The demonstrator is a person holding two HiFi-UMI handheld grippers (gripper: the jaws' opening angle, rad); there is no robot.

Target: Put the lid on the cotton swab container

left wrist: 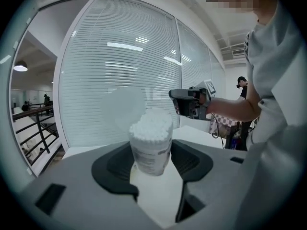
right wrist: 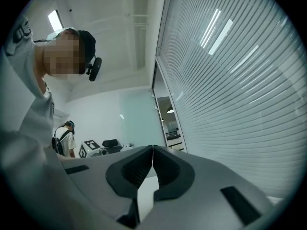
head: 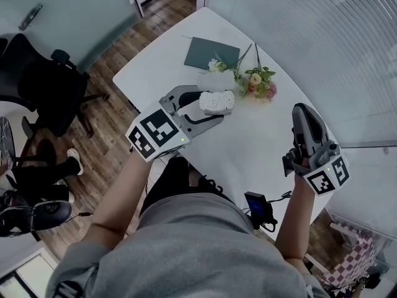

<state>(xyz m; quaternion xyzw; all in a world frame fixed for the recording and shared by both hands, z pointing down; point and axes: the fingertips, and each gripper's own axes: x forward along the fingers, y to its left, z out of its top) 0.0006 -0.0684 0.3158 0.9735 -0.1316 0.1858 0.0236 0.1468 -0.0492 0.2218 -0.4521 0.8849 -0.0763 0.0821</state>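
While left gripper (left wrist: 152, 153) clamps cotton swab container (left wrist: 150, 137), long axis upright, swabs up.

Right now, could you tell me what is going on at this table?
A person works with a gripper in each hand. The left gripper is shut on an open cotton swab container, which is full of swabs and has no lid on, and holds it over the white table. The right gripper is shut and empty, held off to the side.
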